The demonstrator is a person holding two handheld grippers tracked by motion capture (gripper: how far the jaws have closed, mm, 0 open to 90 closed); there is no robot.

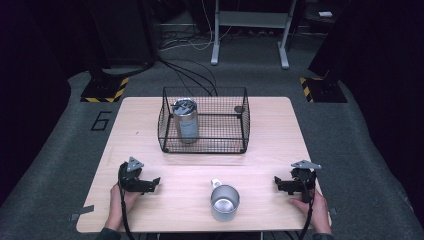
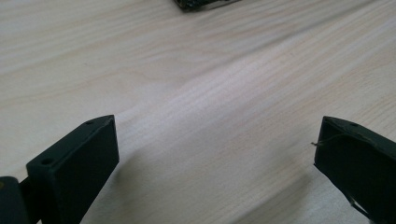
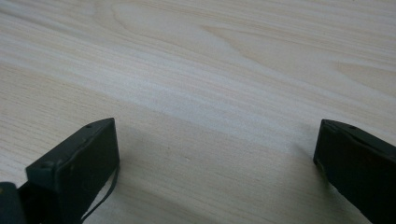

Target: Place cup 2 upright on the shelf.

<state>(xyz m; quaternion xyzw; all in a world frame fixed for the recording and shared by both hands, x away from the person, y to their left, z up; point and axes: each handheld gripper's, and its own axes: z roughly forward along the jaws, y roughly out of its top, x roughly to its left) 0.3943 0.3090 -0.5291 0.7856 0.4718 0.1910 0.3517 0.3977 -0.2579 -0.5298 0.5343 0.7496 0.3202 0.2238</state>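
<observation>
Item: metal mug [image 1: 225, 202], upright near the table's [image 1: 150, 210] front edge, between our two grippers, touched by neither. Item: steel tumbler [image 1: 186, 120], upright inside the wire basket [image 1: 204, 148] at the far middle. We hold the left gripper [image 1: 153, 184] and right gripper [image 1: 280, 183] low over the wood, jaws spread wide, nothing between them. We judge the work half done: tumbler in, mug left to grasp and carry over. The high view gives the layout; the gripper views give bare wood grain between jaws, the left's a basket corner [image 2: 201, 3]
</observation>
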